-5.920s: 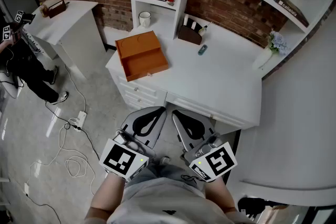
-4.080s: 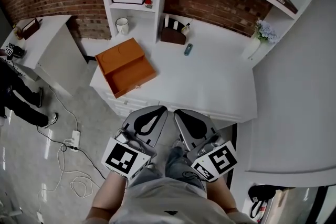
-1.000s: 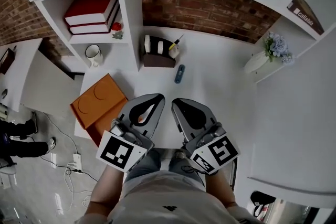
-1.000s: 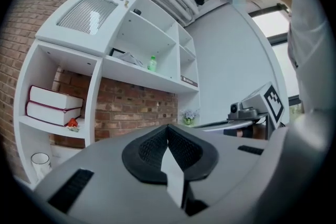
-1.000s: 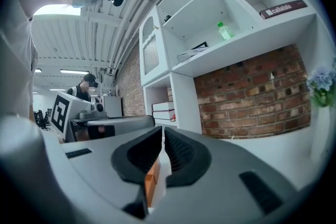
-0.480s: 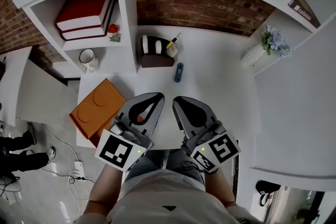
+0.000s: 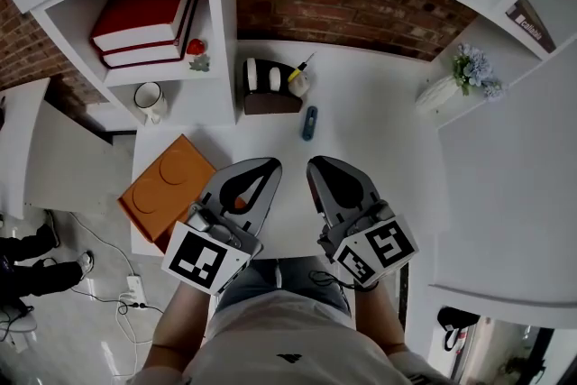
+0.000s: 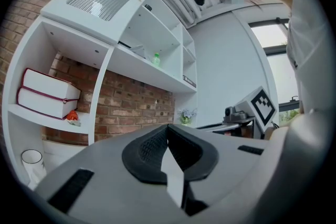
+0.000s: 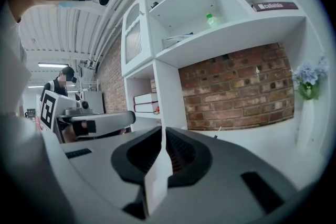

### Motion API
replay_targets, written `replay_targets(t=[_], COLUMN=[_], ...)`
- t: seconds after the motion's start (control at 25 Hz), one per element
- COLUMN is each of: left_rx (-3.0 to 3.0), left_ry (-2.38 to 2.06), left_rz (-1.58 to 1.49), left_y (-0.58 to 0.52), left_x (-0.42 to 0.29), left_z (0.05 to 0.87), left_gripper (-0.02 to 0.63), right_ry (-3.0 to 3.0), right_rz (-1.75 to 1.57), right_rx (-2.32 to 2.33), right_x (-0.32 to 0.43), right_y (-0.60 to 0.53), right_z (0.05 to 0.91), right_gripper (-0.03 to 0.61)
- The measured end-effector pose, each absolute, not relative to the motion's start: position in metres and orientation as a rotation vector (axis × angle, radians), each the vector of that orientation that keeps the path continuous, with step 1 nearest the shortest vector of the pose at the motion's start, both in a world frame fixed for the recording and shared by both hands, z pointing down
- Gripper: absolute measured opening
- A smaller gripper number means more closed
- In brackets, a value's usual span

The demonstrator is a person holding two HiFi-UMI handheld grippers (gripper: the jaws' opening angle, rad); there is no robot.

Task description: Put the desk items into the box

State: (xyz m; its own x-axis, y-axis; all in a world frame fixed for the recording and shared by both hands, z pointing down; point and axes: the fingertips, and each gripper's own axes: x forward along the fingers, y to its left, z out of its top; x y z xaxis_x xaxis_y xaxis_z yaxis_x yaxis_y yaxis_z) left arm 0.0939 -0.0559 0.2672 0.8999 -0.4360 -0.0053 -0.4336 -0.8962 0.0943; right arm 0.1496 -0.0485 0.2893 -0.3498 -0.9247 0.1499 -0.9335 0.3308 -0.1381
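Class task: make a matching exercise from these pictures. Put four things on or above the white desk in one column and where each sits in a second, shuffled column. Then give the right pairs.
Things
1. orange box
2. white mug
3. red books
4. small blue item

Places
A. stacked in the upper left shelf compartment
B. flat on the desk, in front of the brown organizer
C. at the desk's left edge, beside the left gripper
D. in the compartment under the books

Pairs: 1-C, 2-D, 3-A, 4-B
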Motion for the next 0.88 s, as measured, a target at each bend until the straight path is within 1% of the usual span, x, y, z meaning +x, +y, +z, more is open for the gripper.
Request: replay_targets(t=[0.44,0.88], left_rx=[2.953,2.961], left_ry=[-0.708,-0.696], left_rz=[-0.023,0.025], left_y=[-0.083,-0.104], left_x=[0.098,0.113], left_z=[0.274,0.290], left_gripper=[0.014,0.014], right_ry=[-2.430,-2.308], right_rz=[0.392,0.591], right_rx=[1.793,1.803], right_x=[0.181,0.218], right_y=[-0.091,-0.129], right_z=[0.319,0.381], right_gripper=[0.035,0.055])
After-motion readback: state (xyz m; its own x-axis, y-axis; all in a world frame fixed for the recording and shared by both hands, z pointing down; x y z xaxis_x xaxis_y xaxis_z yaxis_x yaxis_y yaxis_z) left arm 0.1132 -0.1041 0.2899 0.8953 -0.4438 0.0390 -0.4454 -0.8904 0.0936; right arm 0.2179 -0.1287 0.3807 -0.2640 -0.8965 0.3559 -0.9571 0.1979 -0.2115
